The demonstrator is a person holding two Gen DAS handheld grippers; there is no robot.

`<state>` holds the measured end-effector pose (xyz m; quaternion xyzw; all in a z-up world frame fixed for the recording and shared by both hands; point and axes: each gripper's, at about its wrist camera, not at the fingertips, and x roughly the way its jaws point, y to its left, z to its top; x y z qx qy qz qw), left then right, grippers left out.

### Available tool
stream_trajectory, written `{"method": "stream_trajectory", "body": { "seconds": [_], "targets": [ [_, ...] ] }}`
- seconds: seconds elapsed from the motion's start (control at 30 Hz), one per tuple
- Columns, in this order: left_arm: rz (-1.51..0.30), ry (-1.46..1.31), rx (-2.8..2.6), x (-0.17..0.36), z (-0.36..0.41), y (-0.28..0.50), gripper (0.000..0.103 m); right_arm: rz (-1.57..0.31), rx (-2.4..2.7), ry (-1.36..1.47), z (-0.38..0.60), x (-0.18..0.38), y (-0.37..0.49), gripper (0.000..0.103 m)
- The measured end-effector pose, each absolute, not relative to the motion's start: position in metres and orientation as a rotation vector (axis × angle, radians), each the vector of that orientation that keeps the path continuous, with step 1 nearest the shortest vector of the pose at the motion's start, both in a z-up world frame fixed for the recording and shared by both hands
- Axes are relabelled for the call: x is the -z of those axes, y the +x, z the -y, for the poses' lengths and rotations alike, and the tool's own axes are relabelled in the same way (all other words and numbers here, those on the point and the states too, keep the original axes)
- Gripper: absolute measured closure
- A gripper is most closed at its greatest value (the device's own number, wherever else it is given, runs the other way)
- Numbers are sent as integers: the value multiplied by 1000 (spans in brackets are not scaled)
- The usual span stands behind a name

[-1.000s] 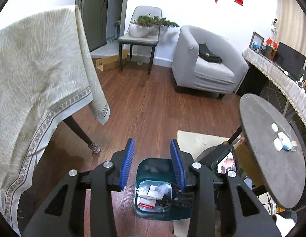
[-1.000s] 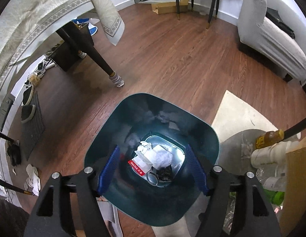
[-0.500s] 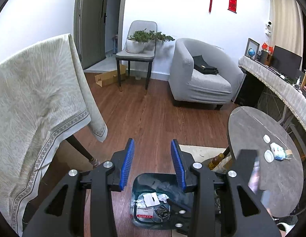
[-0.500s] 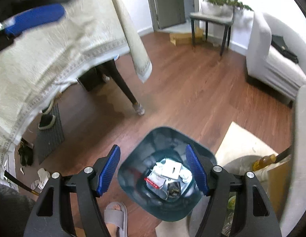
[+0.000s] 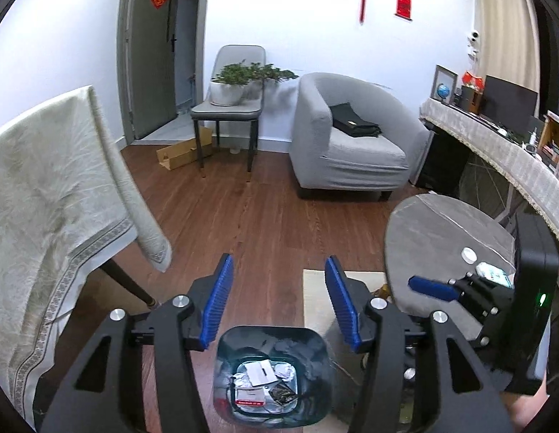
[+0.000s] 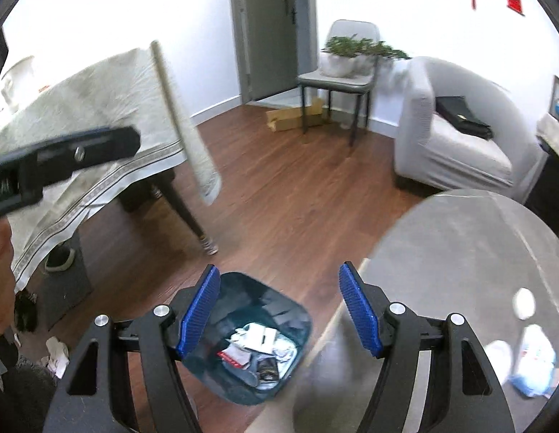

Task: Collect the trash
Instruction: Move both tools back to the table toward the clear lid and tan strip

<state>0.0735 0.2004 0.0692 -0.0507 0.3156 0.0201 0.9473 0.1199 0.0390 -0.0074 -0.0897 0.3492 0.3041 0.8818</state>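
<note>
A living room with a wood floor (image 5: 265, 216): at left a table under a pale cloth (image 5: 45, 187), behind it a chair (image 5: 232, 108) bearing a plant, then a grey armchair (image 5: 348, 137). Low in the middle stands a dark bin (image 5: 272, 371) (paper scraps, foil and a red-striped card lie at its bottom). The left gripper (image 5: 277, 303) hangs above it, jaws just widened and released, nothing between them. The right gripper (image 6: 279, 310) hovers beside the bin's rim, likewise parted and empty. At right a round grey table (image 6: 460, 252) carries a small white lid (image 5: 469, 254) and a blue-and-white packet (image 6: 535, 361), blurred.
</note>
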Motion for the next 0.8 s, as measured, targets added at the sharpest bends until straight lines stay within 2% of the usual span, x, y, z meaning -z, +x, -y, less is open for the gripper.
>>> {"method": "stream_trajectory", "body": {
  "seconds": [0.37, 0.53, 0.6, 0.8],
  "targets": [
    [-657, -55, 57, -59, -131, 96, 31, -696, -469, -132, 51, -3, 135, 33],
    [-669, -28, 121, -50, -97, 103, 24, -691, -387, -86, 97, -4, 139, 29],
    [-674, -12, 152, -46, -81, 105, 24, -687, -352, -65, 116, -5, 141, 25],
    [-698, 35, 206, -31, -41, 115, 24, -694, -262, -21, 160, -2, 149, 24]
  ]
}}
